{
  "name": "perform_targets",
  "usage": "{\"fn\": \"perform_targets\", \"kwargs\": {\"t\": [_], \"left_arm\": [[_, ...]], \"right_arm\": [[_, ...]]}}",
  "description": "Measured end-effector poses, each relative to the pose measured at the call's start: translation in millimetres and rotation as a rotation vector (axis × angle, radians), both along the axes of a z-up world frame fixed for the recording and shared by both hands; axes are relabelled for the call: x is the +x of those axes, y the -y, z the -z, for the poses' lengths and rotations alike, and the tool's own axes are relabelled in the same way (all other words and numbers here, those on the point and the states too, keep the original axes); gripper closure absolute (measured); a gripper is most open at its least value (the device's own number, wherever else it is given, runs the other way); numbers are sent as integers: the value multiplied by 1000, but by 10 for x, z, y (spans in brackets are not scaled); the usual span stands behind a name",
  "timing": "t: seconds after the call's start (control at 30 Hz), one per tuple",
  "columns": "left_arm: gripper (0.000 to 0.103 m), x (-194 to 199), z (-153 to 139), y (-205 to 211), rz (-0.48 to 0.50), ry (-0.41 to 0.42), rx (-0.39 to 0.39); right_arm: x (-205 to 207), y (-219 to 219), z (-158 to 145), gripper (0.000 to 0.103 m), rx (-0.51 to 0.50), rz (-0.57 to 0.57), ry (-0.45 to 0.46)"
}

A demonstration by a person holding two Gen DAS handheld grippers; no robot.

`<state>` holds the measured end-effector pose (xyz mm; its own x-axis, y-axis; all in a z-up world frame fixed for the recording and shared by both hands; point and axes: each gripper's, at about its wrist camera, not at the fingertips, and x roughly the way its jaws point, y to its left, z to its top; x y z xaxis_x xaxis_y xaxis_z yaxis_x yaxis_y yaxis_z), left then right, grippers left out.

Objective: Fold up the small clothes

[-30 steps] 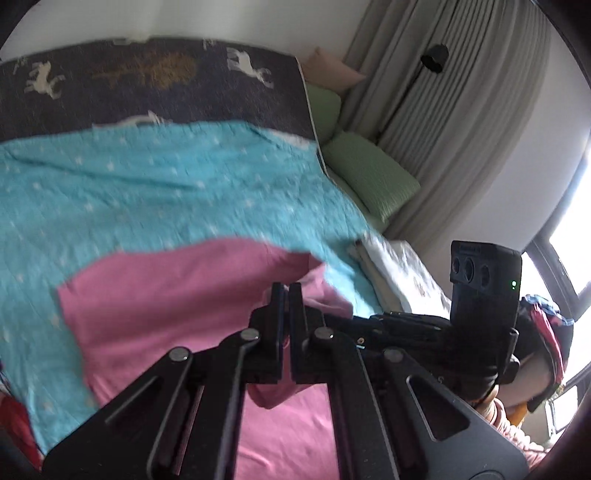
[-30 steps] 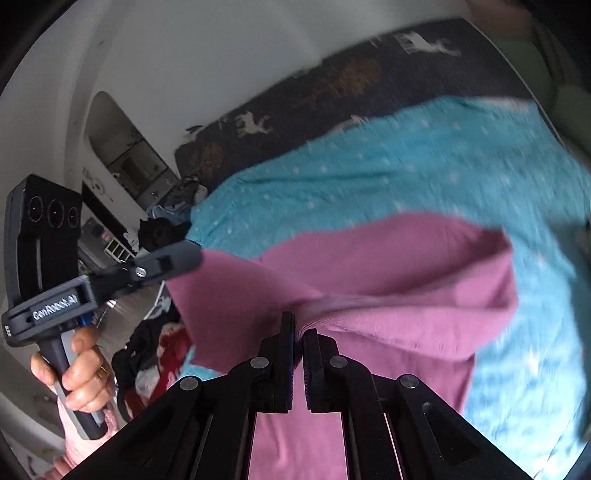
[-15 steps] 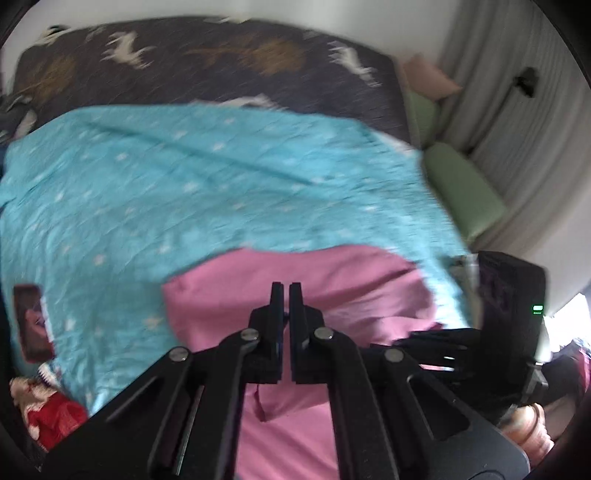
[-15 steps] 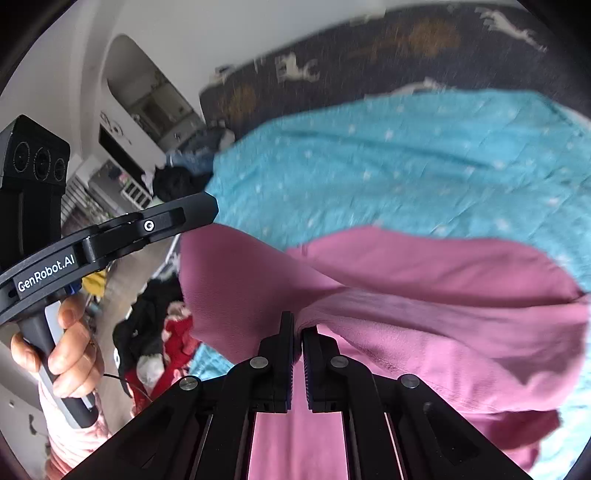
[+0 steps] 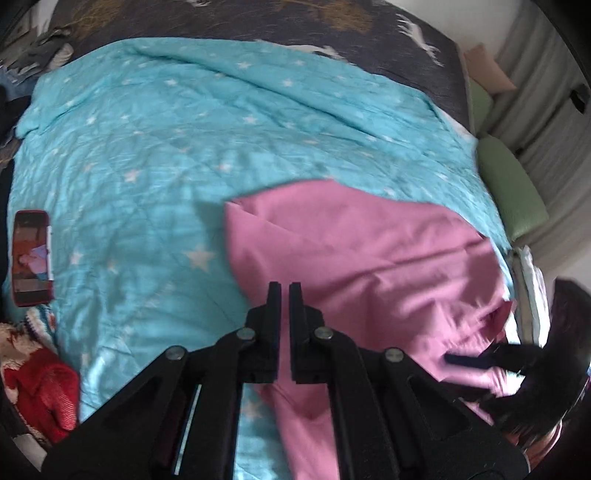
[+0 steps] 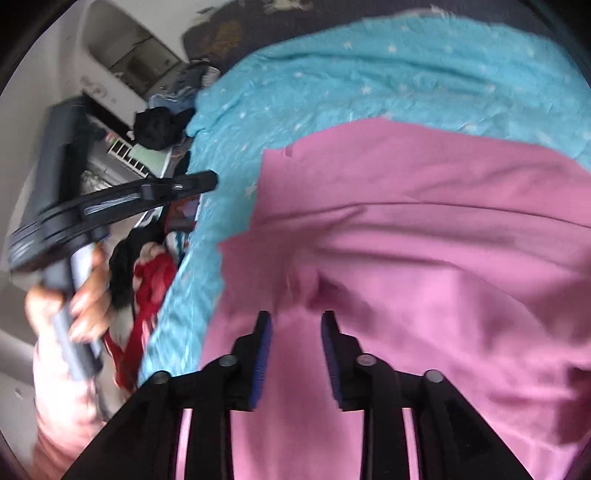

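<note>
A pink garment [image 5: 369,258] lies folded over on the turquoise star blanket [image 5: 166,155]; it also fills the right wrist view [image 6: 424,240]. My left gripper [image 5: 284,291] hovers over the garment's left edge with its jaws nearly together and nothing between them. My right gripper [image 6: 294,321] is open above the pink cloth, blue pads showing, holding nothing. The right gripper shows blurred at the lower right of the left wrist view [image 5: 517,362]. The left gripper appears at the left of the right wrist view [image 6: 207,181].
A phone [image 5: 31,256] lies on the blanket's left edge. Red and white clothes [image 5: 40,384] are piled beside the bed. Green pillows [image 5: 513,192] sit at the right. A dark deer-print cover [image 5: 332,22] lies at the far end.
The right gripper opened and let go of the pink cloth. The left gripper released its corner and moved left. The garment dropped onto the blanket, folded over.
</note>
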<state>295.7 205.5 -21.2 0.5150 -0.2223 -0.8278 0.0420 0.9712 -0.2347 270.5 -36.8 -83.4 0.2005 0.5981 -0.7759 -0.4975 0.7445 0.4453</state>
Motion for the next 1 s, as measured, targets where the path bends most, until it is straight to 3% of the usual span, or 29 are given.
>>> {"fn": "perform_targets", "kwargs": {"t": [0.07, 0.13, 0.17, 0.23, 0.33, 0.4, 0.5, 0.6, 0.73, 0.87, 1.0], "left_arm": [[89, -111, 19, 151, 46, 5, 2], [65, -212, 84, 296, 73, 5, 46], [62, -253, 141, 361, 82, 2, 74], [61, -283, 251, 421, 77, -22, 109], [61, -323, 418, 394, 33, -65, 87], [61, -352, 498, 395, 29, -80, 102], [61, -379, 513, 394, 24, -81, 130], [61, -400, 451, 367, 8, -67, 124], [57, -425, 415, 267, -29, -63, 112], [55, -357, 503, 121, -88, -110, 93], [55, -201, 608, 58, -104, -167, 12]], "right_arm": [[-122, 298, -111, 59, -9, 33, 64], [-214, 726, -222, 55, -41, 124, 148], [-233, 920, -251, 54, -68, 176, 178], [-230, 1280, -233, 51, -108, 261, 186], [-156, 1681, 26, 51, -109, 323, 86], [-166, 1952, 299, 52, -215, 441, 55], [-329, 2311, 394, 56, -56, 490, 39], [-422, 2387, 248, 55, -102, 548, 70], [-507, 2150, -53, 55, -124, 460, 240], [-492, 1506, -122, 51, -211, 253, 362], [-469, 683, 44, 51, -440, 34, 512]]}}
